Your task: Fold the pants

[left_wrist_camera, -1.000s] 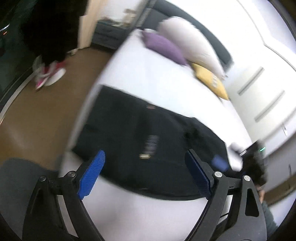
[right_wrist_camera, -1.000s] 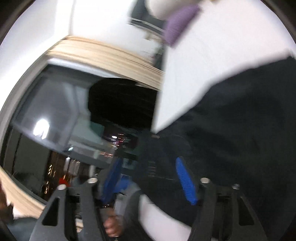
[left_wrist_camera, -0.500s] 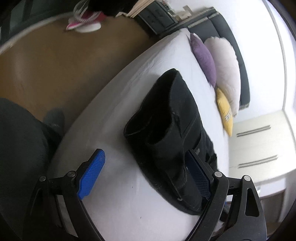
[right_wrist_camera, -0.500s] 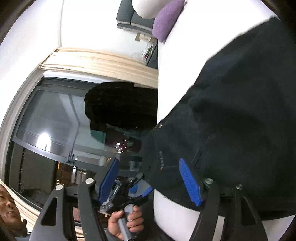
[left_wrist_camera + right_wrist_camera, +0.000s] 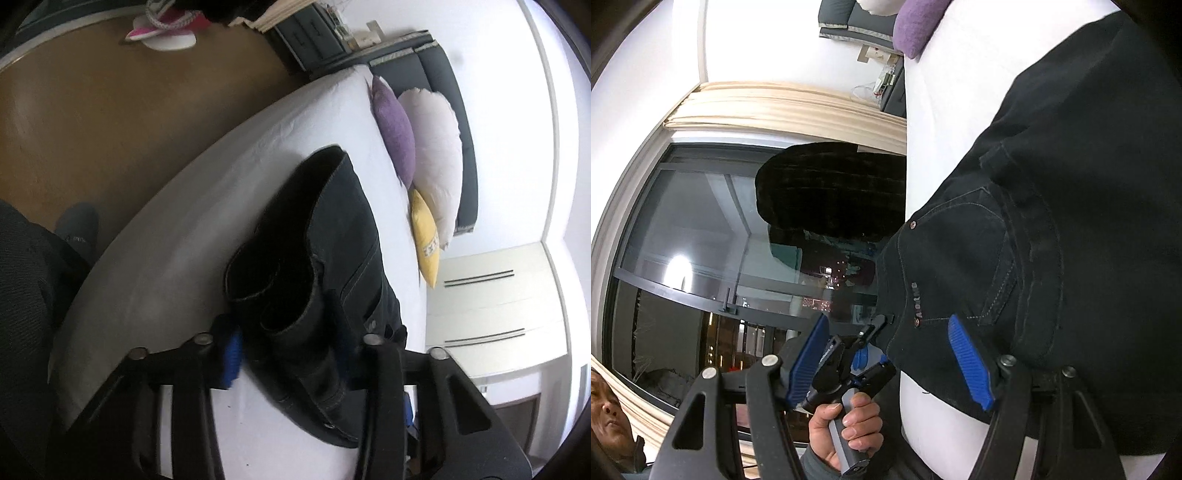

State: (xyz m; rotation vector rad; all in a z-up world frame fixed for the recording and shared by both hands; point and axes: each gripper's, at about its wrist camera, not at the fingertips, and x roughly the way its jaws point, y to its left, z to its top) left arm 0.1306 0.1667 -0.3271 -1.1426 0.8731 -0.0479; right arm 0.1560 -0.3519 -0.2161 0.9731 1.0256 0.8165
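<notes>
Black jeans (image 5: 343, 236) lie folded lengthwise on a white bed (image 5: 207, 236). In the left wrist view the two leg cuffs (image 5: 280, 306) face me, stacked. My left gripper (image 5: 288, 360) has them between its blue pads, and its jaws are closing, the pads touching the denim on both sides. In the right wrist view the jeans' waistband and pocket (image 5: 960, 266) fill the right half. My right gripper (image 5: 890, 369) stands open at the waist corner, its right pad (image 5: 971, 373) lying over the fabric. A person's hand (image 5: 849, 421) holds the left gripper (image 5: 875, 343) at the jeans' edge.
Purple (image 5: 393, 133), white (image 5: 436, 147) and yellow (image 5: 426, 240) pillows lie at the head of the bed against a dark headboard (image 5: 447, 85). Brown floor (image 5: 92, 122) with pink shoes (image 5: 162, 29) lies left of the bed. A white wardrobe (image 5: 491, 306) and a dark window (image 5: 701, 240) are nearby.
The left gripper dropped and rolled toward the leg cuffs, and its jaws narrowed from wide open onto them. The right gripper drifted a little along the waistband, still open.
</notes>
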